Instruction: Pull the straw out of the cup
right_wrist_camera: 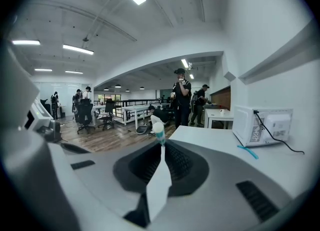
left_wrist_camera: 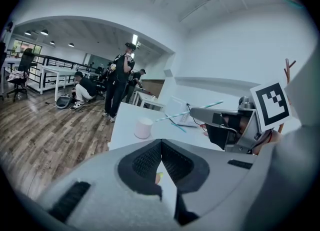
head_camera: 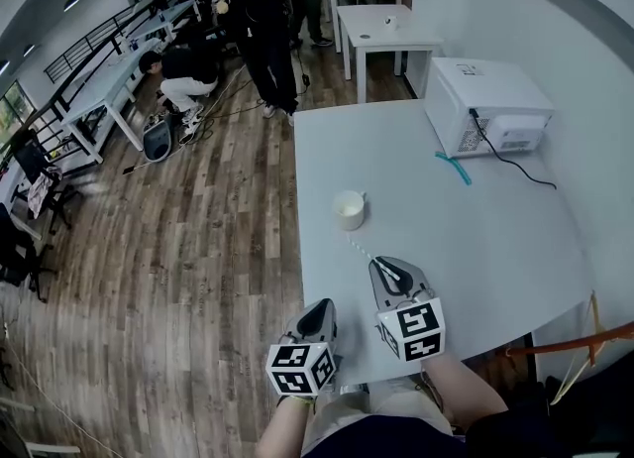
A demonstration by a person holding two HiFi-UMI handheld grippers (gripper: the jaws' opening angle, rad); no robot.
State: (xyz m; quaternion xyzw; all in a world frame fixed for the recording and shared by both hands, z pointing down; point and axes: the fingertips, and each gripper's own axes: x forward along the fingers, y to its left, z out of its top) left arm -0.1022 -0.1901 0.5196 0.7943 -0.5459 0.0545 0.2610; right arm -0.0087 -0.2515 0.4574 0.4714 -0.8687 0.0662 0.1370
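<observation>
Over at the near edge of the table (head_camera: pixel 495 238), the right gripper (head_camera: pixel 388 270) is clamped on one end of the straw (head_camera: pixel 362 250). Its own view shows the jaws pinched on the striped teal-and-white tip. The rest of the straw points toward the cup (head_camera: pixel 349 210) but looks clear of the rim from above, so I'd say it's basically out already. The cup sits upright on the table just beyond the straw's free end. The left gripper (head_camera: pixel 324 309) hangs beside the right one with its jaws together and nothing in them.

If I were doing this bit, I'd hold that pinch firm and carry the straw up and back toward the body, away from the cup. The cup looks light and nothing is steadying it, so a swipe from the free end could tip it. The left gripper is idle, so it could brace the cup if needed. Then lay the straw flat on bare table, well apart from the cup.

As for writing, I can't make out anything readable. The microwave (head_camera: pixel 485 99) at the back shows no brand I can read, and a second straw (head_camera: pixel 455 170) lies in front of it. The only print nearby is the black-and-white square markers (head_camera: pixel 418 325) on the gripper cubes — patterns, not words.
</observation>
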